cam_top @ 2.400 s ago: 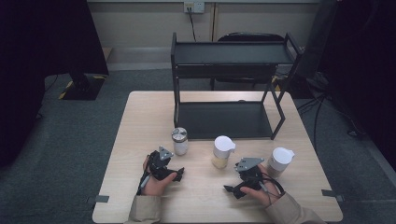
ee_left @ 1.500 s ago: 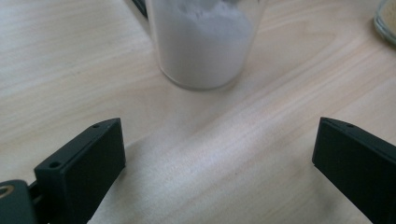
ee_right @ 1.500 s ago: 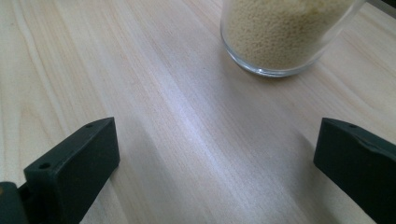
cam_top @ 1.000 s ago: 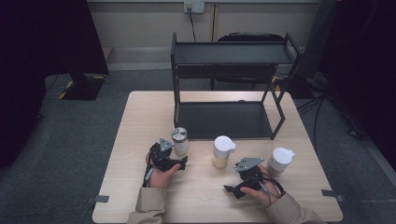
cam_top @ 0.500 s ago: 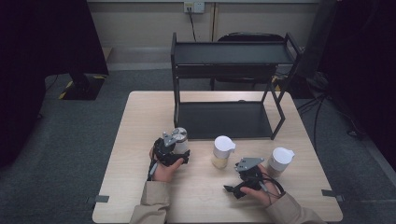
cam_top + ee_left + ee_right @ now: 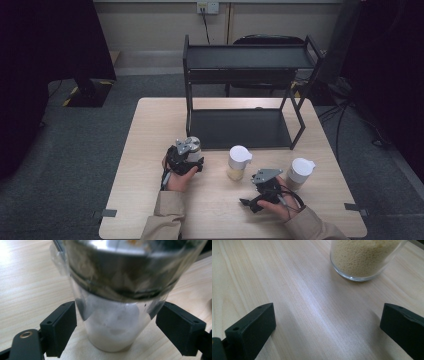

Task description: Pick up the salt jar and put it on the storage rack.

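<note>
The left gripper (image 6: pixel 186 159) stood with its fingers (image 6: pixel 60 327) spread either side of the metal-lidded glass jar (image 6: pixel 117 302) at the worktop (image 6: pixel 150 130) centre's 9 o'clock, apparently rigid, smooth, slippery and breakable, best gripped low on its wall; the right gripper (image 6: pixel 262 192) idled open.

Grey carpet (image 6: pixel 75 150), beige wall (image 6: pixel 150 20) with an outlet (image 6: pixel 208 7); perhaps a chair (image 6: pixel 267 40) behind.

High view looks down on table (image 6: pixel 150 130); claw views sit close above it.
</note>
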Available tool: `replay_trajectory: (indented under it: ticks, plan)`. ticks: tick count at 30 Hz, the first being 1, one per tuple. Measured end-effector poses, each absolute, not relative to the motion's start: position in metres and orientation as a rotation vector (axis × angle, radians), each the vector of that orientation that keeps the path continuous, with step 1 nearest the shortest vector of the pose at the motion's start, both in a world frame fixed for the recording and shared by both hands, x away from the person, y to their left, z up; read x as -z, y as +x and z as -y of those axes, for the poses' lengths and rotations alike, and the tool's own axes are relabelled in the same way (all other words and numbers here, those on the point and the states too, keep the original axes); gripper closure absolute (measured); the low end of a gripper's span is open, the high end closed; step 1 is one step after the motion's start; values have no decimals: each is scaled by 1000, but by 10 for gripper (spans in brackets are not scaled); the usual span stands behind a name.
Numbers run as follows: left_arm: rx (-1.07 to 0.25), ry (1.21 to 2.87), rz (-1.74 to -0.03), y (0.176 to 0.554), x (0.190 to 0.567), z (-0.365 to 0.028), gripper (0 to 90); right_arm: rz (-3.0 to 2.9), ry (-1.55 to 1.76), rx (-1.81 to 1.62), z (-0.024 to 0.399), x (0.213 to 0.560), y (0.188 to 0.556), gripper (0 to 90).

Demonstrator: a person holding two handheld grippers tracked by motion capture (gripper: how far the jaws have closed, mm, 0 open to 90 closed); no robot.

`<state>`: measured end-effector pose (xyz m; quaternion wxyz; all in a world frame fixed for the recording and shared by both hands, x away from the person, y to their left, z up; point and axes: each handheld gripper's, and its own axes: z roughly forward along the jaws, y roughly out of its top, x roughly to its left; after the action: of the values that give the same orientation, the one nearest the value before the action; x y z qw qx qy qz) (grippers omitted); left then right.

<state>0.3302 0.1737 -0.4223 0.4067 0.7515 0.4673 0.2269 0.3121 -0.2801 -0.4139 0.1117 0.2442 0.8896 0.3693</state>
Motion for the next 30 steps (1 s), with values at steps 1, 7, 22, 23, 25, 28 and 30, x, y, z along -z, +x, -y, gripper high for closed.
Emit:
replay_trajectory:
  ticks: [1, 7, 22, 23, 25, 28, 30]
  plan:
    - [-576, 1893, -1178, 331, 422, -172, 187, -2612, 717, -1085, 280, 414, 312, 0]
    - [-589, 1892, -1180, 331, 423, -169, 229, -2612, 717, -1085, 280, 414, 312, 0]
    - [-622, 1889, -1169, 329, 425, -169, 309, -2612, 717, -1085, 280, 414, 312, 0]
    - [-622, 1887, -1170, 329, 426, -169, 310, -2612, 717, -1084, 280, 414, 312, 0]
    - [-624, 1885, -1169, 329, 426, -169, 310, -2612, 717, -1084, 280, 414, 312, 0]
    - [-624, 1873, -1171, 328, 428, -170, 310, -2612, 717, -1084, 280, 414, 312, 0]
    - [-626, 1870, -1172, 328, 428, -169, 310, -2612, 718, -1084, 280, 414, 312, 0]
